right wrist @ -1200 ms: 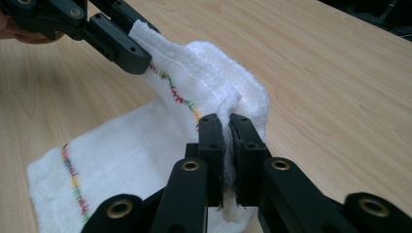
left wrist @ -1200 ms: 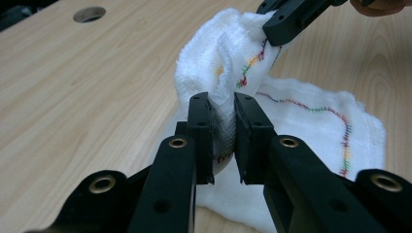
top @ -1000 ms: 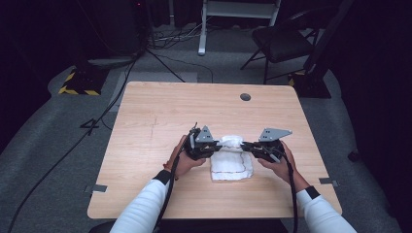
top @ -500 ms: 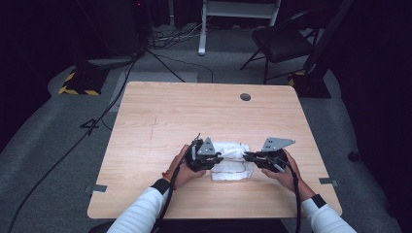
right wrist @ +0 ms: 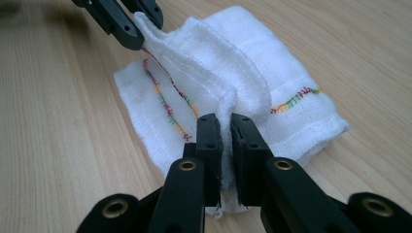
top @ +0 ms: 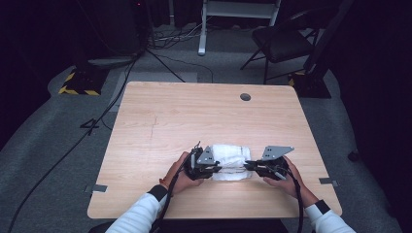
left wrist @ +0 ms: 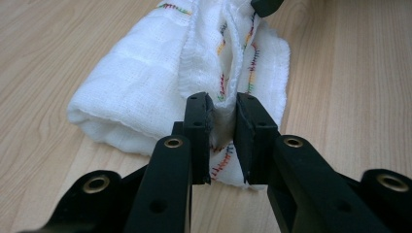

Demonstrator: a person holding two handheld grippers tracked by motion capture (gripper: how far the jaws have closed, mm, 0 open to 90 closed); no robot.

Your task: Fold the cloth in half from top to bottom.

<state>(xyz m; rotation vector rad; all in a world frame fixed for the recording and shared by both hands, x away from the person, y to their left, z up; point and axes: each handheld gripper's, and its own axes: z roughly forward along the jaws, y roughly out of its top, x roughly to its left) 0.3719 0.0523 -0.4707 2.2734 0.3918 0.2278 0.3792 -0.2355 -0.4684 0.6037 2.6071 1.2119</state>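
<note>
Here the left tool (left wrist: 222,141) and right tool (right wrist: 224,155) each pinch an opposite end of the white cloth (top: 232,160), clenched on its upper layer. The cloth lies between them, long axis tool to tool, near the surface's (top: 204,116) front edge.

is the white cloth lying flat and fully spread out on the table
No, the white cloth is folded into layers, and the right hand-held gripper pinches a raised fold of it.

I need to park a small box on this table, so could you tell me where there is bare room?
The table is bare from the cable hole and far edge down to the white cloth. It is crowded near the person: the left gripper and right gripper pinch the cloth there.
</note>
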